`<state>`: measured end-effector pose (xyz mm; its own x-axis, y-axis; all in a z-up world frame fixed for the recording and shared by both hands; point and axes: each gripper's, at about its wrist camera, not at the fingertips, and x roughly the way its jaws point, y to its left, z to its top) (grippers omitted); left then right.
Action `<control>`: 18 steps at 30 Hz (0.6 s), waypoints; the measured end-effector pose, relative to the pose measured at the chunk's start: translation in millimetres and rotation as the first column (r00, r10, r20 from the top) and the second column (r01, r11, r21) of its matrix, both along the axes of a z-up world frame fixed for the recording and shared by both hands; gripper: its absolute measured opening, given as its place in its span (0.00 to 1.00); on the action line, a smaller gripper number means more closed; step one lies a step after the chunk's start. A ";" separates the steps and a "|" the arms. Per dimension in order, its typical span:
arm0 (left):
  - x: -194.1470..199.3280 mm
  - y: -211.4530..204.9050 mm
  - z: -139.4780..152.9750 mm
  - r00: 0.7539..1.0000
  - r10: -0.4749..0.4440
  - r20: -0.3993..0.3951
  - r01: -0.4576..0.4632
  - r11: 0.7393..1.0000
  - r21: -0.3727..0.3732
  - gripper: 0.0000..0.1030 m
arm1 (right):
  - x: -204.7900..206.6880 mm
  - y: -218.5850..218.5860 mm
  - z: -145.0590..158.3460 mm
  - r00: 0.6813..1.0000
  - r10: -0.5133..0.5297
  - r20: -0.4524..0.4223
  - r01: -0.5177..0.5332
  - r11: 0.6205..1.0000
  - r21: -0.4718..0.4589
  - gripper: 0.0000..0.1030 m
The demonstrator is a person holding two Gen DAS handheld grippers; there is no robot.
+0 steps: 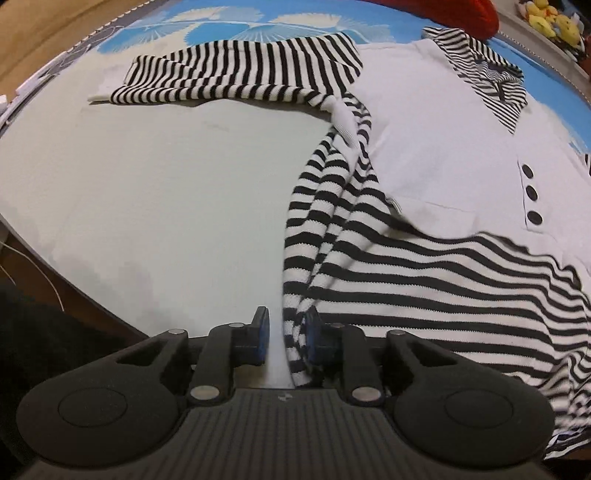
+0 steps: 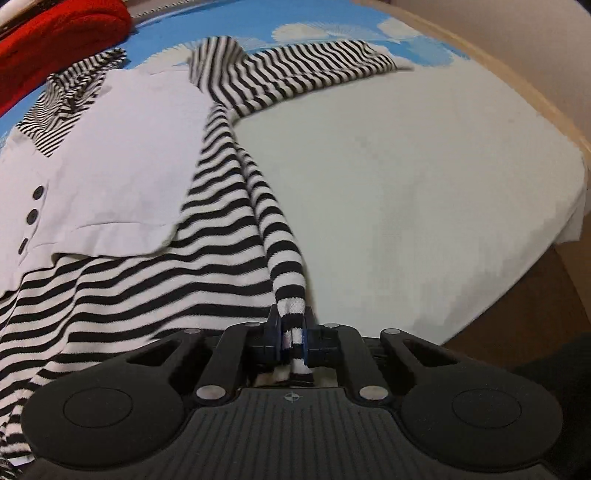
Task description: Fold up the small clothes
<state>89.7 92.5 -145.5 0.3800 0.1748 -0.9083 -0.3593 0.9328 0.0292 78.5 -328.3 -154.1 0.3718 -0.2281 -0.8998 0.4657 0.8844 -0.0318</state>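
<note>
Right wrist: fingers (image 2: 275,334) pinch striped hem (image 2: 291,314).

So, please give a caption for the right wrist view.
Right hand-held gripper shut on the striped hem of a small shirt.

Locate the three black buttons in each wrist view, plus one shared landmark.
Left wrist: three black buttons at the right edge, mid-height, on the white panel.
Right wrist: buttons at the left edge, mid-height, on the same panel.
Shared landmark: red fabric at the top, beyond the striped collar.
</note>
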 end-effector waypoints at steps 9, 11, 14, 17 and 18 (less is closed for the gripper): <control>-9.0 -39.7 45.5 0.962 -0.178 0.207 0.190 0.981 -0.041 0.28 | 1.2 8.9 30.1 0.983 0.037 0.182 -0.042 0.999 0.021 0.49; -2.9 -38.9 25.7 0.981 -0.168 0.101 0.180 0.976 -0.126 0.29 | 3.9 4.4 11.8 0.997 0.008 0.082 -0.016 0.995 0.101 0.49; -2.0 -37.3 7.5 0.991 -0.133 -0.001 0.132 0.981 -0.143 0.29 | 2.1 0.7 5.4 0.999 -0.035 0.029 0.033 0.996 0.083 0.49; -2.5 -44.7 28.7 0.984 -0.163 0.076 0.170 0.981 -0.098 0.32 | 5.1 6.1 25.4 0.993 -0.008 0.116 0.002 0.998 0.058 0.49; -3.9 -46.7 35.5 0.979 -0.170 0.109 0.178 0.981 -0.075 0.35 | 4.7 6.0 31.2 0.989 0.002 0.147 -0.009 0.999 0.046 0.49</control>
<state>85.8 45.8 -110.0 0.4890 0.0227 -0.8720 -0.1883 0.9788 -0.0801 83.2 -322.3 -122.9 0.5017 -0.1847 -0.8451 0.4571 0.8860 0.0778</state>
